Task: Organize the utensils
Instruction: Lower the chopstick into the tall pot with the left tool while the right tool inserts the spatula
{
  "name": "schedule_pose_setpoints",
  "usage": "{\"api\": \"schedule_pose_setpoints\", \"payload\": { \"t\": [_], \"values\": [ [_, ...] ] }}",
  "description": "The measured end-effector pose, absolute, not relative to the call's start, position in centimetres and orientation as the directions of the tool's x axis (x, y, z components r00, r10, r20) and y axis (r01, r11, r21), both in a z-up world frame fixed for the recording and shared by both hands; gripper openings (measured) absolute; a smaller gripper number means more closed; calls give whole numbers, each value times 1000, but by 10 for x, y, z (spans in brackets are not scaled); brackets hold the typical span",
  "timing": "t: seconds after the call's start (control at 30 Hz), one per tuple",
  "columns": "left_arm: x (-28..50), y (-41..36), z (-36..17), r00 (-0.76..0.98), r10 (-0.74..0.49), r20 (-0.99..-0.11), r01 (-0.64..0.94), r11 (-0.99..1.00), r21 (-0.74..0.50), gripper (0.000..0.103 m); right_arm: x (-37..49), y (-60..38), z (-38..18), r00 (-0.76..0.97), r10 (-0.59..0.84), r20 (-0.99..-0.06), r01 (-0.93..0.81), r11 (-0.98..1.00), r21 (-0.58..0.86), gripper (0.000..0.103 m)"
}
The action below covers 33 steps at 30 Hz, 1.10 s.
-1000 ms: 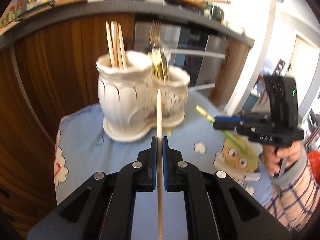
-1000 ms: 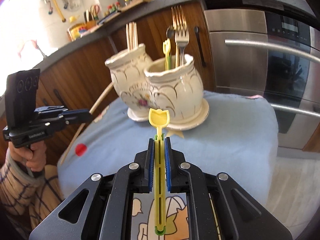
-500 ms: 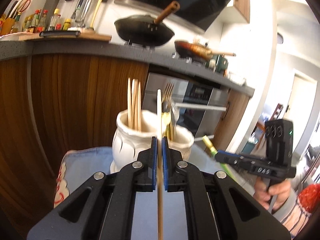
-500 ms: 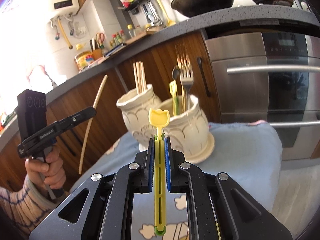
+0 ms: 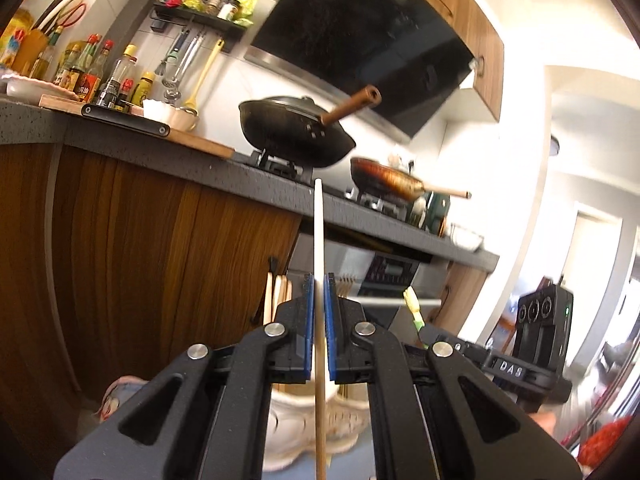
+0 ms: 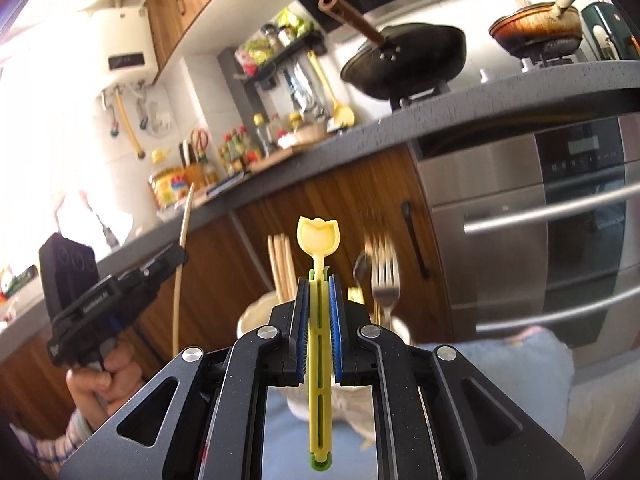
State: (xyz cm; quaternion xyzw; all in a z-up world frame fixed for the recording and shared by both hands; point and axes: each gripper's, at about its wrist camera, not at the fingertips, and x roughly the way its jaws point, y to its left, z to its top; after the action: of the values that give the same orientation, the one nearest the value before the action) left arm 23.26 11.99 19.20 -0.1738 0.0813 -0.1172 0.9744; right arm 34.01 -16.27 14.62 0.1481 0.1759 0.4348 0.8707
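Note:
My left gripper (image 5: 319, 280) is shut on a wooden chopstick (image 5: 318, 232) that points up past the fingers. It also shows in the right wrist view (image 6: 182, 264), held by the left gripper (image 6: 172, 258). My right gripper (image 6: 319, 280) is shut on a yellow plastic utensil (image 6: 318, 236) with a tulip-shaped end. Below both sits a white ceramic double holder (image 5: 304, 424), mostly hidden by the fingers. Its left pot holds chopsticks (image 6: 282, 264), its right pot forks (image 6: 384, 276). The right gripper shows at the right in the left wrist view (image 5: 432, 330).
The holder stands on a light blue cloth (image 6: 520, 364). Behind are wooden cabinet fronts (image 5: 140, 260), a steel oven (image 6: 560, 216), and a dark counter (image 5: 248, 168) with a black wok (image 5: 296, 132), a pan (image 5: 386, 182) and bottles.
Both grippers have risen and tilted upward with their utensils. The holder has dropped low in both views and is now largely hidden behind the fingers.

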Motion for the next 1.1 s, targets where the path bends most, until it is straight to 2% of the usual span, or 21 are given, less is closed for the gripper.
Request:
{"api": "schedule_pose_setpoints", "payload": {
  "t": [0.2,0.37,0.67,1.1],
  "values": [
    [255,125,199,970,-235,-61,197,908,-369,5,359,-153,143,566,809,-159,-698,573,431,10],
    [267,125,201,986,-164,-5,151,917,-370,5,369,-143,141,586,800,-132,-695,579,427,10],
    [283,113,189,990,-121,69,138,930,-342,5,384,-124,125,639,758,-133,-663,630,404,10],
    [290,87,154,998,-68,4,68,974,-217,5,376,-108,104,695,704,-146,-655,704,275,10]
  ]
}}
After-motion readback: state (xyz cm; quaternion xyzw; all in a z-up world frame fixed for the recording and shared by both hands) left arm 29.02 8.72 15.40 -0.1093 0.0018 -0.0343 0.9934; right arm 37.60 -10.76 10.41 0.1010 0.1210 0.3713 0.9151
